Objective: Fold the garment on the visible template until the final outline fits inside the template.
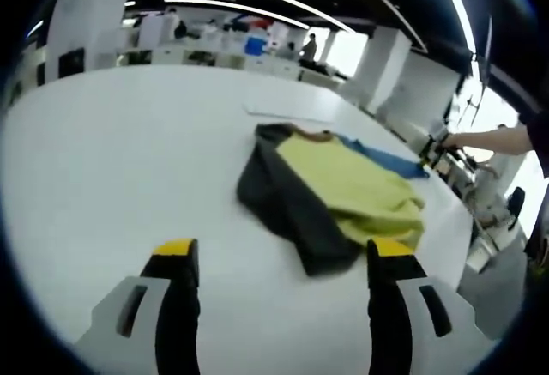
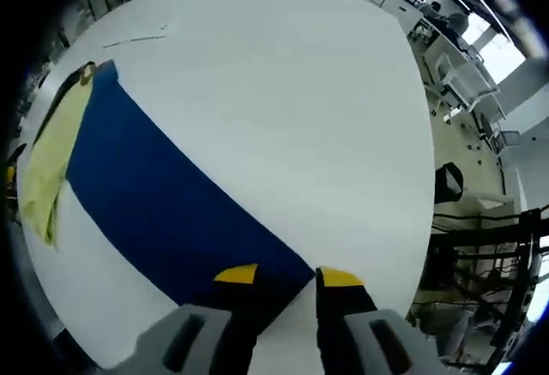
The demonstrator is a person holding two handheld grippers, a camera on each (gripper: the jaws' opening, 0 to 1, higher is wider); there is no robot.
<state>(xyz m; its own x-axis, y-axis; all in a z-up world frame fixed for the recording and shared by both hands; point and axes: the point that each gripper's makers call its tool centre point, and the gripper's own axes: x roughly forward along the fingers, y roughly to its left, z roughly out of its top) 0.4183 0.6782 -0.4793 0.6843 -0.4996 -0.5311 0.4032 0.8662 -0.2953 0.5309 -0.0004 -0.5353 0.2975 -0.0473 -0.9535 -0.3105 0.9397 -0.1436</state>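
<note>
A yellow and dark grey garment [image 1: 330,195] lies bunched and partly folded on the white table [image 1: 129,152], over a blue template [image 1: 390,160] that sticks out behind it. My left gripper [image 1: 283,255] hovers open in front of the garment, apart from it. In the right gripper view the blue template [image 2: 171,203] runs diagonally, with the yellow garment [image 2: 51,152] at its far left end. My right gripper [image 2: 287,279] is narrowly open, and the template's near corner lies between its jaws. From the left gripper view, the right gripper [image 1: 436,148] sits at the template's far corner.
A person's arm [image 1: 502,139] reaches in from the right, holding the right gripper. A large flat white sheet [image 1: 300,105] lies on the table behind the garment. Past the table's right edge [image 2: 425,135] stand chairs and desks [image 2: 467,75]. More desks and people are at the far back [image 1: 257,45].
</note>
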